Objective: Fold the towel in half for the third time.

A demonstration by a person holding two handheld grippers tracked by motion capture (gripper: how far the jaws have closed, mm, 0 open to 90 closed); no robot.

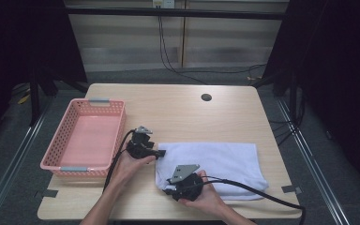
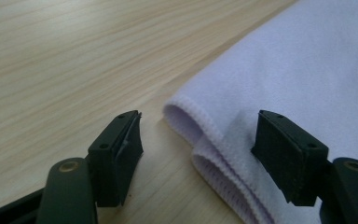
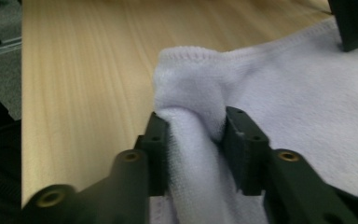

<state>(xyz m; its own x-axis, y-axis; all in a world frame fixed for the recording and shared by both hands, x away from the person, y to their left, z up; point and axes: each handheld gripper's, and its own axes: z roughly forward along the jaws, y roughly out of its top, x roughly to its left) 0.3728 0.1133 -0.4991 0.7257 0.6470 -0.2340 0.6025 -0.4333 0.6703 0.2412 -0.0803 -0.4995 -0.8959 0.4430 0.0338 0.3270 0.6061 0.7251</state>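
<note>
A white folded towel (image 1: pixel 215 161) lies on the wooden table (image 1: pixel 178 112), right of centre near the front. My left gripper (image 1: pixel 161 152) is at the towel's far left corner and stands open. In the left gripper view the folded corner of the towel (image 2: pixel 307 70) lies between the jaws of the left gripper (image 2: pixel 198 126), one jaw over bare wood, the other over the cloth. My right gripper (image 1: pixel 167 190) is at the towel's near left corner. Seen from the right gripper (image 3: pixel 196 126), its jaws are shut on a raised fold of the towel (image 3: pixel 284 93).
A pink plastic basket (image 1: pixel 117 136) sits on the table's left side, close to the left hand. A round cable hole (image 1: pixel 206 97) is at the back of the table. Cables trail from both grippers toward the front edge.
</note>
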